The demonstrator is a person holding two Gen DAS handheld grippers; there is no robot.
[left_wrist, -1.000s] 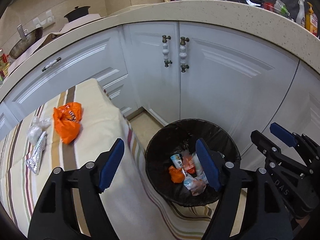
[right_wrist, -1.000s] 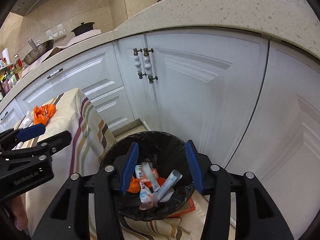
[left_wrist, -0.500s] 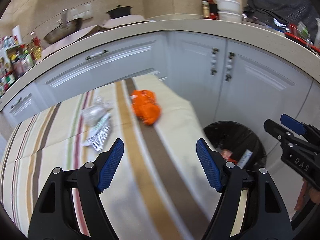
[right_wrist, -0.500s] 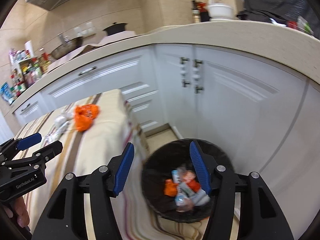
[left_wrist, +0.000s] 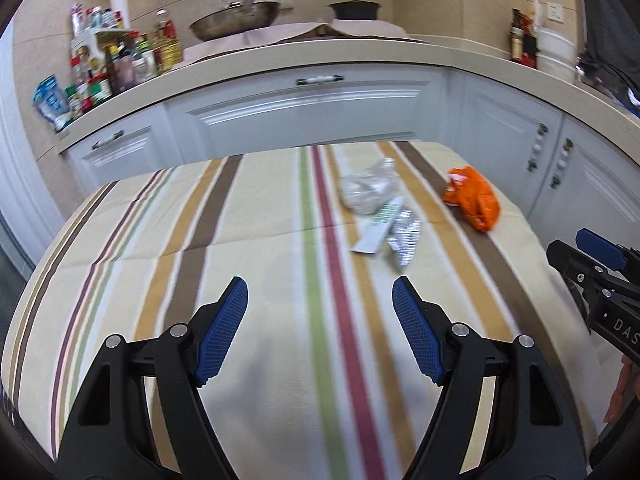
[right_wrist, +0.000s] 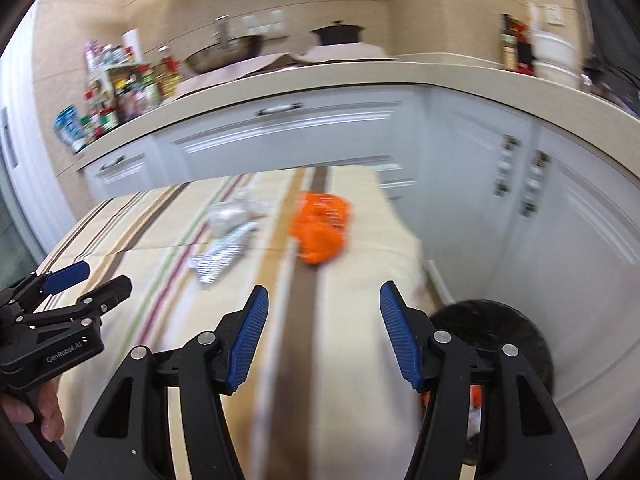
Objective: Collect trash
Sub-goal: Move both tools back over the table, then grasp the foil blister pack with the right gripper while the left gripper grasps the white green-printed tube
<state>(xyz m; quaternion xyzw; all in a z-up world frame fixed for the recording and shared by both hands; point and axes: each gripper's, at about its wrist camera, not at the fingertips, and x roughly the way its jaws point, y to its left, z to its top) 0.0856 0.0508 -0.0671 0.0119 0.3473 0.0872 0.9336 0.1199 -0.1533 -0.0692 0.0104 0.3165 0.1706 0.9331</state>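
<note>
On the striped tablecloth [left_wrist: 224,224] lie a crumpled orange bag [left_wrist: 474,200] [right_wrist: 322,226], a clear plastic bag [left_wrist: 368,192] [right_wrist: 232,214], a white strip wrapper [left_wrist: 380,226] and a silver foil wrapper [left_wrist: 405,236] [right_wrist: 218,260]. My left gripper [left_wrist: 319,284] [right_wrist: 100,276] hangs open over the cloth, short of the wrappers, with nothing between its pads. My right gripper [right_wrist: 324,288] [left_wrist: 576,248] is open too, empty, above the table's right end and just short of the orange bag. The black bin [right_wrist: 492,320] stands on the floor to its lower right, with trash inside.
White cabinets [left_wrist: 304,116] run behind and right of the table under a beige counter [left_wrist: 360,52]. The counter carries bottles and jars [left_wrist: 116,64], a wok [left_wrist: 236,20], a black pot [left_wrist: 354,8] and a white container [left_wrist: 554,52]. A hand [right_wrist: 24,416] holds the left gripper.
Both grippers swung left from above the bin to over the table. The bin left the left wrist view and slid to the lower right of the right one. Right jaws spread slightly wider.
</note>
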